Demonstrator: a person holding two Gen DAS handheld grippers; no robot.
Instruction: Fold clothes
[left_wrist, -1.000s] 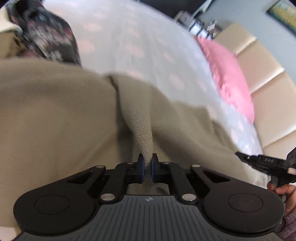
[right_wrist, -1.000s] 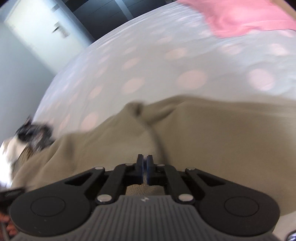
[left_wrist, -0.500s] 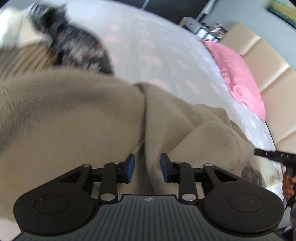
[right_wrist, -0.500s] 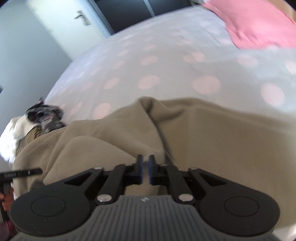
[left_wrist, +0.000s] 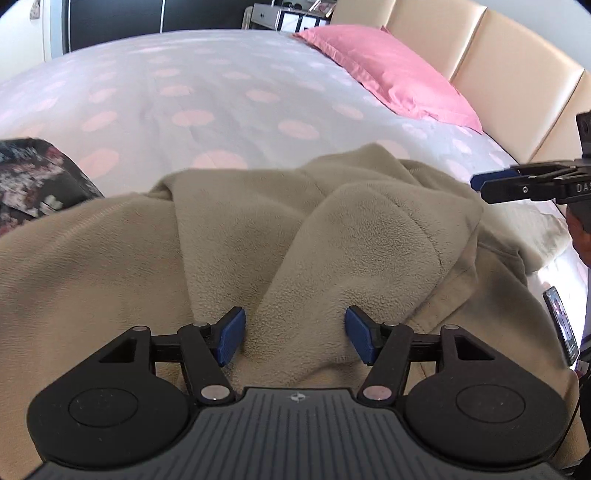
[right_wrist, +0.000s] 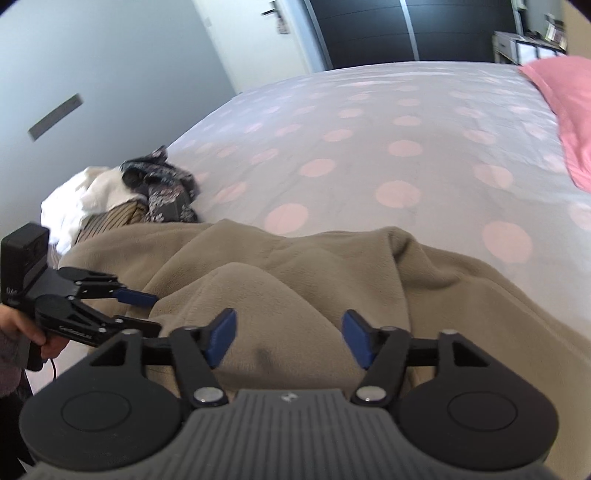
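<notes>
The tan fleece (left_wrist: 332, 229) lies crumpled on the bed (left_wrist: 221, 99) with no clear direction, well short of the pillow (left_wrist: 391, 74). The left gripper (left_wrist: 294, 338) and right gripper (right_wrist: 287, 338) both gape wide above it, gripping nothing.

1. "DAS", white letters cut off by the frame edge, stands on the black body of the right gripper (left_wrist: 476, 181) where it enters the left wrist view at the right edge.
2. Raised lettering runs along the lower arm of the left gripper (right_wrist: 142, 309) in the right wrist view; it is too blurred to read.
</notes>
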